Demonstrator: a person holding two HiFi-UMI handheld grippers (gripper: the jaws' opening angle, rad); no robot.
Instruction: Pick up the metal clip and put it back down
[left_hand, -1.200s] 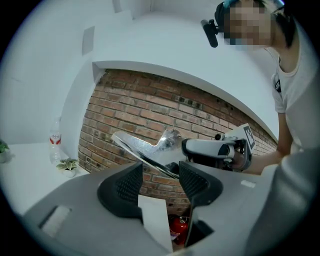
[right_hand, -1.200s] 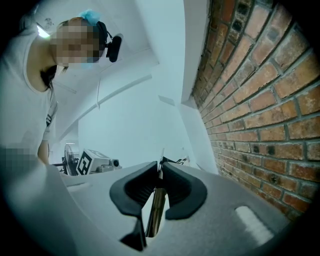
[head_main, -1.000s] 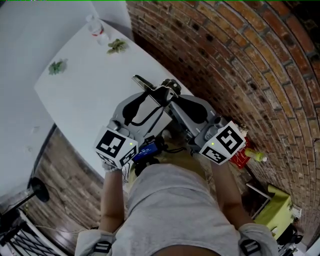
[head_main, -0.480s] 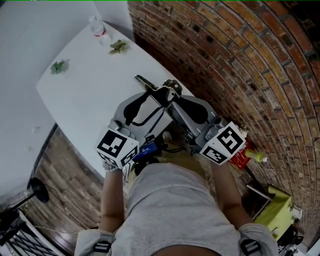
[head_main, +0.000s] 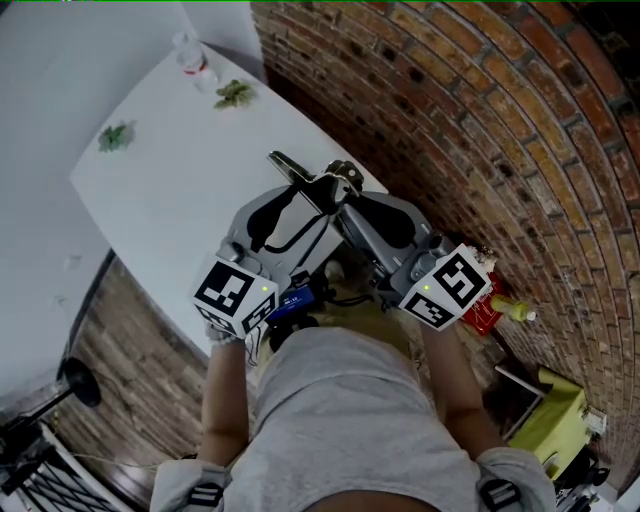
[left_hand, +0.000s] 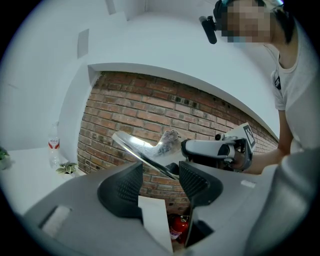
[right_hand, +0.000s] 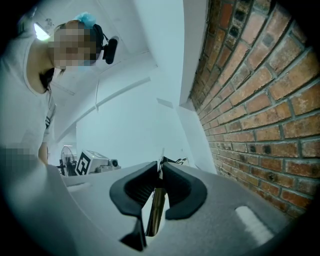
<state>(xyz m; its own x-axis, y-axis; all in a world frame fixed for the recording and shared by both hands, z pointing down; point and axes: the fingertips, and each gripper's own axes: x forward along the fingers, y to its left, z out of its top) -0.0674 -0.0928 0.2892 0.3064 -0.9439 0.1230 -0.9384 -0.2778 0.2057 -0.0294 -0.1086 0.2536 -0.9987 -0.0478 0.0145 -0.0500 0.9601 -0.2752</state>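
The metal clip (head_main: 292, 166) is a shiny silver strip held in the air over the white table (head_main: 170, 210), with its free end pointing up-left. My right gripper (head_main: 335, 186) is shut on its near end. In the right gripper view the clip (right_hand: 158, 192) shows edge-on, pinched between the pads of that gripper (right_hand: 160, 175). My left gripper (head_main: 305, 196) hangs close beside it on the left. In the left gripper view the clip (left_hand: 142, 147) slants across just beyond that gripper's jaws (left_hand: 160, 177). Those jaws stand apart with nothing pressed between them.
A water bottle (head_main: 192, 55) and two small green plants (head_main: 235, 92) (head_main: 113, 133) sit at the table's far end. A brick wall (head_main: 480, 120) runs along the right. A red fire extinguisher (head_main: 482, 314) and a yellow-green box (head_main: 552, 412) stand on the floor by it.
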